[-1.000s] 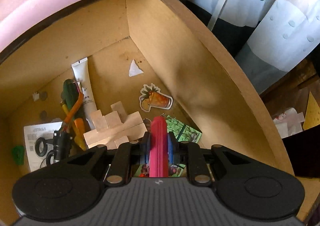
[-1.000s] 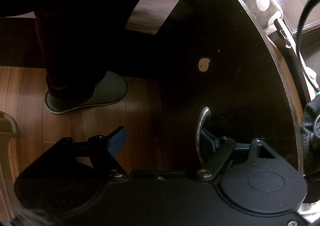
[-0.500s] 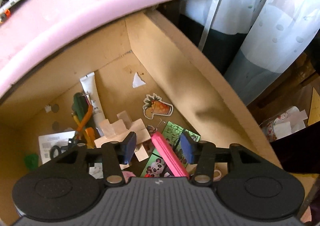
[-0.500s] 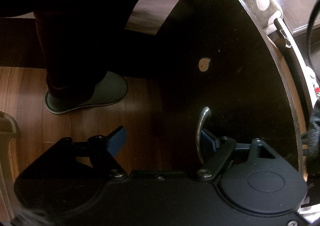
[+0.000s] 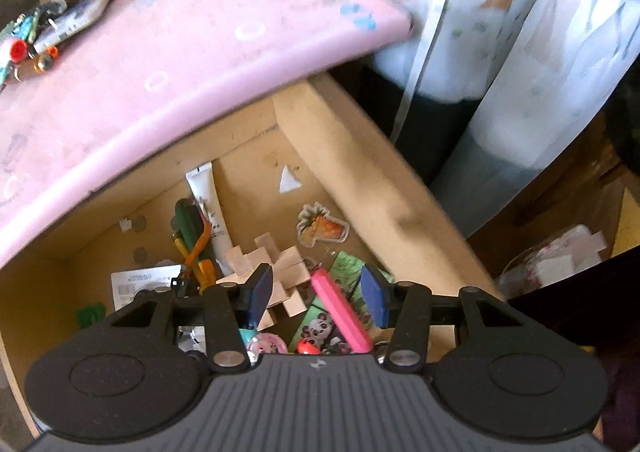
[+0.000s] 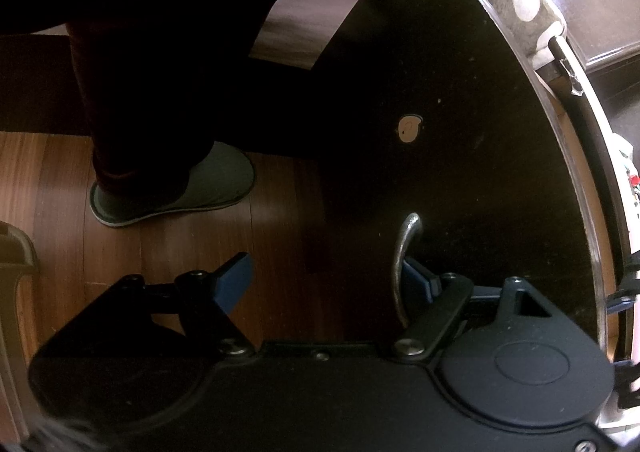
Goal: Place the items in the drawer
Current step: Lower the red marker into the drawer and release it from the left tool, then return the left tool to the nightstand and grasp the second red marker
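In the left wrist view, the open wooden drawer (image 5: 360, 172) lies below my left gripper (image 5: 316, 290), which is open and holds nothing. A pink stick-shaped item (image 5: 340, 312) lies slanted in the drawer on panda cards (image 5: 320, 328), beneath the gap between the pads and free of them. In the right wrist view my right gripper (image 6: 324, 276) stands wide open at the dark drawer front (image 6: 460, 152). Its right finger sits just behind the curved metal handle (image 6: 402, 252); the left finger hangs over the floor.
The drawer also holds wooden blocks (image 5: 280, 272), a white tube (image 5: 210, 208), a pineapple sticker (image 5: 322, 226) and pens. A pink mat (image 5: 180, 64) with pens and small items overhangs the drawer's back. A person's slippered foot (image 6: 176, 188) stands on the wooden floor (image 6: 160, 252).
My left gripper opened and let go of the pink item, which now lies slanted in the drawer. The left gripper then rose away from it. The right gripper has not moved.
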{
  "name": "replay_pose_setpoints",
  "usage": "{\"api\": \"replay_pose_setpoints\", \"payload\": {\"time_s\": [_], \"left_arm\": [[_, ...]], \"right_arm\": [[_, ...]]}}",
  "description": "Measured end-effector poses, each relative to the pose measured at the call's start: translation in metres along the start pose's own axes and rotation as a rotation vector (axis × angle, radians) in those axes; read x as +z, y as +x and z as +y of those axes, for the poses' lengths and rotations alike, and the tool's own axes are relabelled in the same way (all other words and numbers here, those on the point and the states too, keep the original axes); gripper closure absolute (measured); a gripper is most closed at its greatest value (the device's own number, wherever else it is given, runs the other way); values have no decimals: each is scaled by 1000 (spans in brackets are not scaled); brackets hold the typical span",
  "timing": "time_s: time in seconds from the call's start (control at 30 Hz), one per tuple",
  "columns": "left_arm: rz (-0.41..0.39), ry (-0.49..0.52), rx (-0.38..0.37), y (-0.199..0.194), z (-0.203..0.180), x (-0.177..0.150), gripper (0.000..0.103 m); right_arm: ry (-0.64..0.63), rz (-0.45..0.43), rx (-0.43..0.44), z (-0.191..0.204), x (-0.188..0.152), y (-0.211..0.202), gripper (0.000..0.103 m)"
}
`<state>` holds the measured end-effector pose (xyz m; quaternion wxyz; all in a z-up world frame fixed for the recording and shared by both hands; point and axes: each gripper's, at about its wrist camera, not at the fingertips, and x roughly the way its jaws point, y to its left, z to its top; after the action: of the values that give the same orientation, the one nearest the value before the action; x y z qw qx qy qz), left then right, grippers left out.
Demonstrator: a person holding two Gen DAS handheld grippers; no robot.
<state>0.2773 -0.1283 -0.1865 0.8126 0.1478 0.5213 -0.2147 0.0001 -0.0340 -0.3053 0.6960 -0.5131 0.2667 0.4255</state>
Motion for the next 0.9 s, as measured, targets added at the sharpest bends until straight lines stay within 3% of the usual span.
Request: {"api": "replay_pose_setpoints", "payload": {"time_s": [0.23, 0.47, 0.63, 0.9], "left_arm": [[-124, -21, -19, -53, 5, 28, 56], [-300, -81, 58, -78, 30, 72, 56], [-407, -30, 119, -63, 58, 112, 56], [-429, 17, 194, -13, 100, 164, 56]], "right_arm": [[-3, 1, 0, 0, -1, 0, 22], [0, -1, 0, 0, -1, 0, 21], [-2, -4, 0, 0, -2, 1, 21], [-1, -8, 0, 0, -2, -1, 21]]}}
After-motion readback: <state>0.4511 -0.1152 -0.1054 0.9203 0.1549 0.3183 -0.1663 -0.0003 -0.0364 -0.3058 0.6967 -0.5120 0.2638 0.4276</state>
